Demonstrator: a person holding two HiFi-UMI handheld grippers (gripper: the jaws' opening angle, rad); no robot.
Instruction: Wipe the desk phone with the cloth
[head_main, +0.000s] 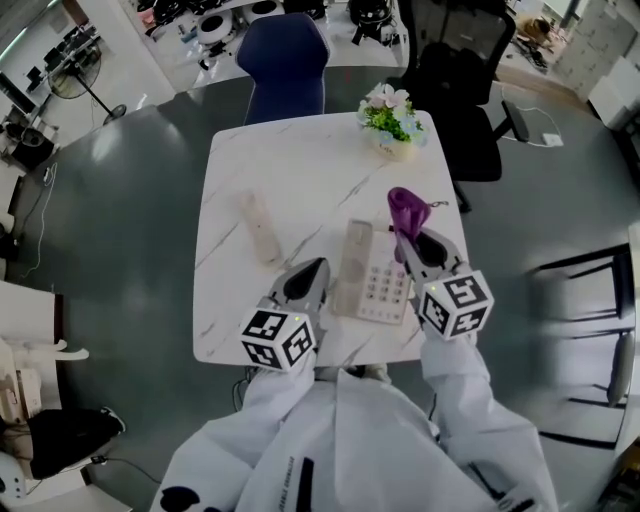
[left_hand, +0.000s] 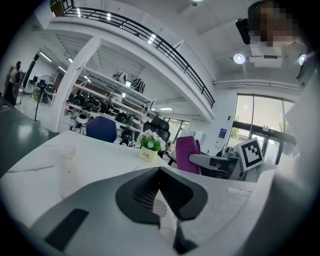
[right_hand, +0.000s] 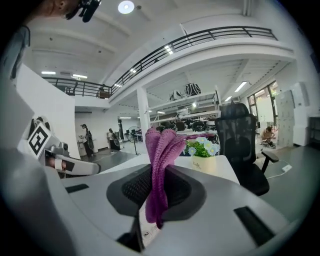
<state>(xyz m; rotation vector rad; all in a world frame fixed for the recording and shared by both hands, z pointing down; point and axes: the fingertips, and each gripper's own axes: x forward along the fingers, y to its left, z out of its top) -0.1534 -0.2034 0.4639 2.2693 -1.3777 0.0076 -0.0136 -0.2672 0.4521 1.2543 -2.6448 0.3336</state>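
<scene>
Apparently poised to begin wiping, the right claw (head_main: 408, 240) is clamped shut on a purple cloth (head_main: 405, 208), which stands up in a bunch above its tip, over the far right corner of the desk phone (head_main: 372, 280). The cream phone lies at the near middle of the white marble-look surface (head_main: 230, 190), with its handset on the left and its keypad on the right. The left claw (head_main: 312, 268) is closed with nothing in it. Its tip sits just beside the handset's left edge, likely placed there to steady the phone while the cloth works. Far right on the surface, a small pot (head_main: 392, 143) holds white and blue flowers with green leaves. Left of the phone is a pale translucent bottle (head_main: 259, 228); whether anything is in it cannot be told.
</scene>
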